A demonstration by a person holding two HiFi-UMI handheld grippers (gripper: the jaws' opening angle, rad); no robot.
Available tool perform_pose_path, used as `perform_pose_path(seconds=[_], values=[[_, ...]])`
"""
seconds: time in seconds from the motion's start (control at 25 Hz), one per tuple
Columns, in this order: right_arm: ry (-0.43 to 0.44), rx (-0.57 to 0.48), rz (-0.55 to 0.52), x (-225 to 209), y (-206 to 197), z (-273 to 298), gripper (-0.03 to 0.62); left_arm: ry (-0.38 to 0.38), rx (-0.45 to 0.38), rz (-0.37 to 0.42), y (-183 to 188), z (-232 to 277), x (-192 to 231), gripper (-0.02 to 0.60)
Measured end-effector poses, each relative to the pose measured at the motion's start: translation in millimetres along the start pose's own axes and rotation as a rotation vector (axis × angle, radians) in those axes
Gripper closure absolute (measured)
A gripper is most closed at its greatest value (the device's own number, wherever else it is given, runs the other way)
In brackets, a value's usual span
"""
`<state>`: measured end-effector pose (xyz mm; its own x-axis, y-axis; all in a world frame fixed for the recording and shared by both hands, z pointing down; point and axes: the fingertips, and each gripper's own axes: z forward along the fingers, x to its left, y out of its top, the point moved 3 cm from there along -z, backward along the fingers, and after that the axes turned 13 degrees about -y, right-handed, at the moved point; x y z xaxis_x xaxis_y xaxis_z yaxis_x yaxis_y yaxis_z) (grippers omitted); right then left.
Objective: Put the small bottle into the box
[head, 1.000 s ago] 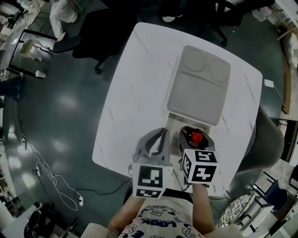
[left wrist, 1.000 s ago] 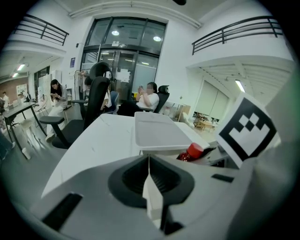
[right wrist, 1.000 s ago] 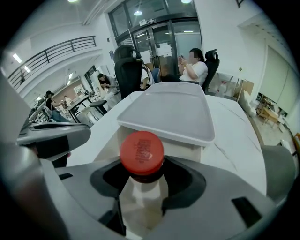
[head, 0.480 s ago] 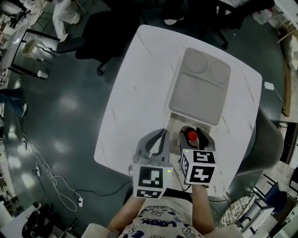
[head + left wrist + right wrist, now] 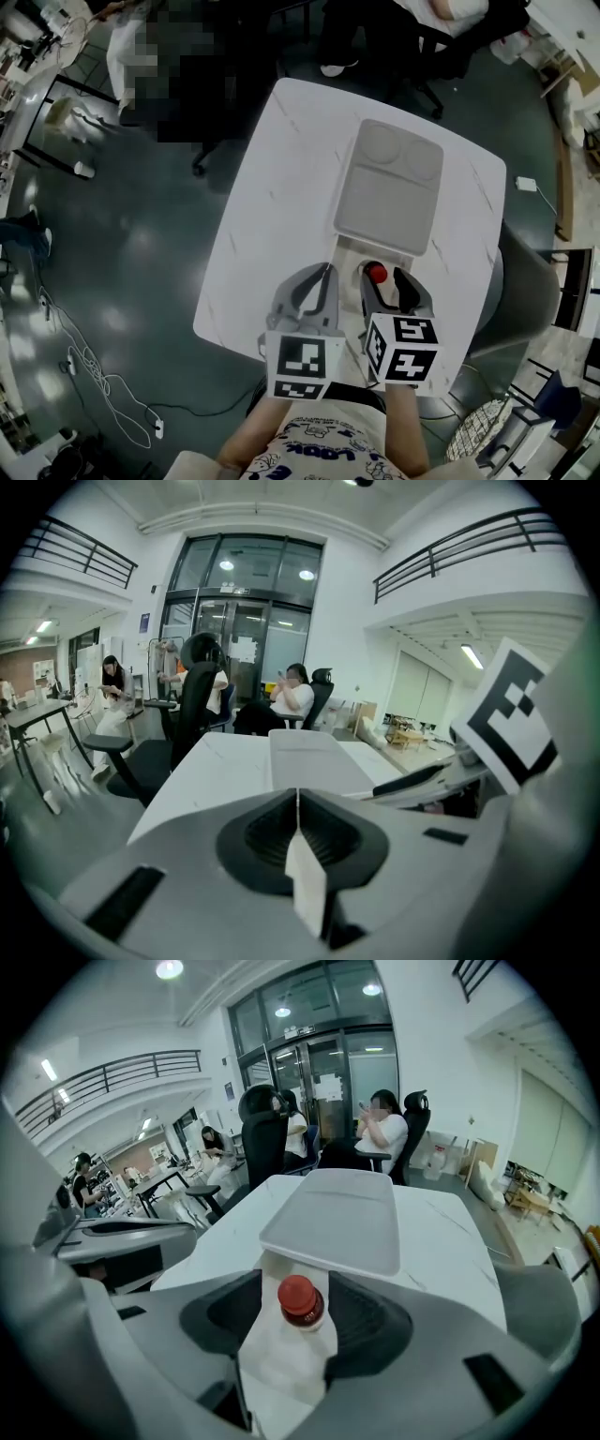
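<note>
i'm looking into a big open-plan office, maybe a lab hall. tall glass entrance doors (image 5: 239, 630) fill the far wall, and railed mezzanine walkways (image 5: 469, 550) run along the sides under a high ceiling with round lights (image 5: 169, 969). people sit on black swivel chairs (image 5: 195, 697) by long desks (image 5: 30, 714); one seated person (image 5: 384, 1140) faces my way. from above i see a dark glossy floor (image 5: 122, 234) with loose cables (image 5: 101, 380) trailing across it, and a white marble-look table (image 5: 272, 187).

The small bottle (image 5: 298, 1309), white with a red cap, stands clamped in the right gripper (image 5: 383, 277), just beside the pale grey box (image 5: 388, 192), near edge.
</note>
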<state>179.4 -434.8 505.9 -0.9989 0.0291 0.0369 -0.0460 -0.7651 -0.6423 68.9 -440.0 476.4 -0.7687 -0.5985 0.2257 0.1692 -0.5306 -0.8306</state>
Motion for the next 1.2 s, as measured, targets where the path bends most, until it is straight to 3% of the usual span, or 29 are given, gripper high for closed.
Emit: perform_pose_path(seconds=[0.4, 0.6, 1.2], values=[[-0.010, -0.208, 0.102, 1, 33, -53, 0.373, 0.007, -0.093, 0.071, 35, -27, -11, 0.561], [-0.017, -0.312, 0.122, 4, 44, -81, 0.480, 0.015, -0.145, 0.103, 51, -44, -17, 0.561], [-0.032, -0.417, 0.117, 10, 66, -123, 0.542, 0.019, -0.246, 0.161, 87, -75, -25, 0.561]])
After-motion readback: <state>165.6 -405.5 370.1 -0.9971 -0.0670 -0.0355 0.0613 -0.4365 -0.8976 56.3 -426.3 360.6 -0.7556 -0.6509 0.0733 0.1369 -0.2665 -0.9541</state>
